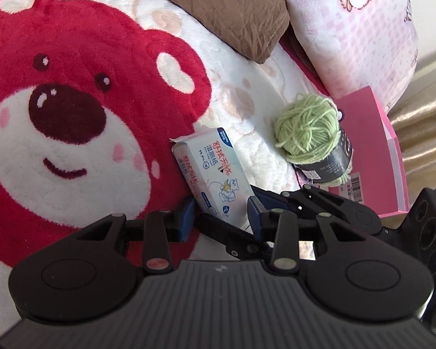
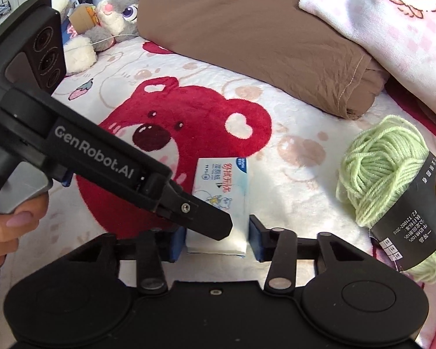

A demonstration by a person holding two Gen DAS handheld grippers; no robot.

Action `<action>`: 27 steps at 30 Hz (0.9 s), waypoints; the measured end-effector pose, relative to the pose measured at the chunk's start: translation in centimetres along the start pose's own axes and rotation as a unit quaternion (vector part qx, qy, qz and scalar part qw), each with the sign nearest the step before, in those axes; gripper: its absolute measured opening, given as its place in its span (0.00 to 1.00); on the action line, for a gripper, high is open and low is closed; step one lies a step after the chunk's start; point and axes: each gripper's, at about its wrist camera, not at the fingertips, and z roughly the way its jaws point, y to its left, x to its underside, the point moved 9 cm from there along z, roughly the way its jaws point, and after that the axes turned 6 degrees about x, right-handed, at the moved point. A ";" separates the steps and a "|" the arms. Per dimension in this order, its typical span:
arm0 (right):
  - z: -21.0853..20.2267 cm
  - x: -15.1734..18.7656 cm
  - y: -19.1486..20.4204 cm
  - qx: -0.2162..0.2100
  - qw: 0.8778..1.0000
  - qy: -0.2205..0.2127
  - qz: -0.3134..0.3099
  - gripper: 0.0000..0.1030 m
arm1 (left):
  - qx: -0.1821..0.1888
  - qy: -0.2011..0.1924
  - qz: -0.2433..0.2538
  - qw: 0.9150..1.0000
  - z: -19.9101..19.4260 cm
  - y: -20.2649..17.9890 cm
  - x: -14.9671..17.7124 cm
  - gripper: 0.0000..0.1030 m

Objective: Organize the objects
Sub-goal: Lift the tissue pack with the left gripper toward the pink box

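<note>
Left gripper (image 1: 221, 221) and right gripper (image 2: 218, 244) met on one item, a white pack of wet wipes (image 1: 209, 168) with blue and red print. In the left wrist view the left jaws were pinched on the pack's near end, a blue pad against each side. The black fingers of the right gripper entered that view from the lower right and reached the same end of the pack. In the right wrist view the right jaws bracketed the pack's bottom edge. The left pad touched it and the right pad lay at its corner, so the pack appeared gripped there as well. The left gripper crossed that view from the left, one black finger lying over the face of the pack. A hand (image 2: 8, 226) was wrapped round its grey handle.

The pack stood tilted on a fleece blanket (image 1: 241, 101), at the edge of the blanket's large red bear face (image 1: 72, 93). To its right, apart from it, lay a ball of light green yarn (image 1: 308, 133) with a dark paper band, resting against a pink box (image 1: 375, 151). Behind these lay a brown cushion (image 2: 247, 35), with a pink checked pillow (image 2: 392, 29) on top of it. A grey plush rabbit (image 2: 116, 14) sat at the far left of the bed.
</note>
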 end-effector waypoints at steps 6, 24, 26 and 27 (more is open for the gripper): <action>0.4 0.0 -0.3 0.002 1.000 0.006 0.018 0.46 | -0.024 -0.014 0.009 1.000 0.4 -0.4 -0.1 0.36; -4.6 1.8 -0.7 0.017 0.999 0.004 0.045 0.46 | -0.065 -0.006 0.065 0.996 -0.6 -5.6 2.7 0.36; -5.6 1.9 -0.8 0.020 0.999 0.006 0.047 0.46 | -0.073 -0.002 0.075 0.995 -0.7 -6.7 3.1 0.36; -6.1 2.0 -0.8 0.024 0.999 0.008 0.046 0.46 | -0.075 0.001 0.073 0.995 -0.6 -7.2 3.2 0.36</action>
